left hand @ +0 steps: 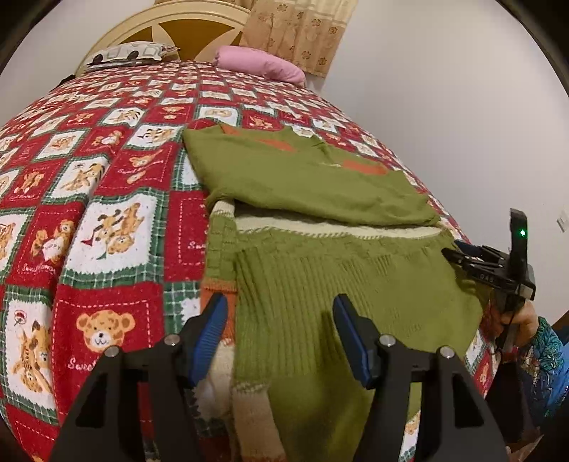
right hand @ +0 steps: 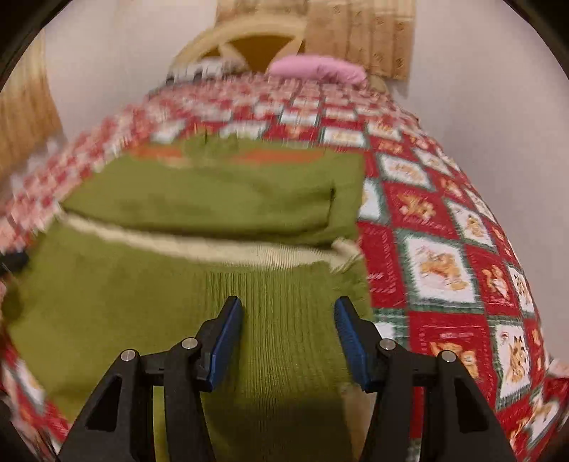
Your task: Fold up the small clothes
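Note:
A small green knit sweater (left hand: 338, 280) with cream and orange trim lies on the bed, its far part (left hand: 302, 177) folded over toward me. It also shows in the right wrist view (right hand: 213, 284), blurred. My left gripper (left hand: 281, 323) is open and empty, low over the sweater's near left part by a striped sleeve (left hand: 245, 401). My right gripper (right hand: 288, 327) is open and empty over the ribbed near part. The right gripper also shows in the left wrist view (left hand: 473, 259) at the sweater's right edge, held by a hand.
The bed carries a red, white and green bear-print blanket (left hand: 106, 213). A pink pillow (left hand: 259, 64) and a patterned pillow (left hand: 128, 53) lie by the cream headboard (left hand: 170, 25). A white wall (left hand: 444, 106) runs along the bed's right side.

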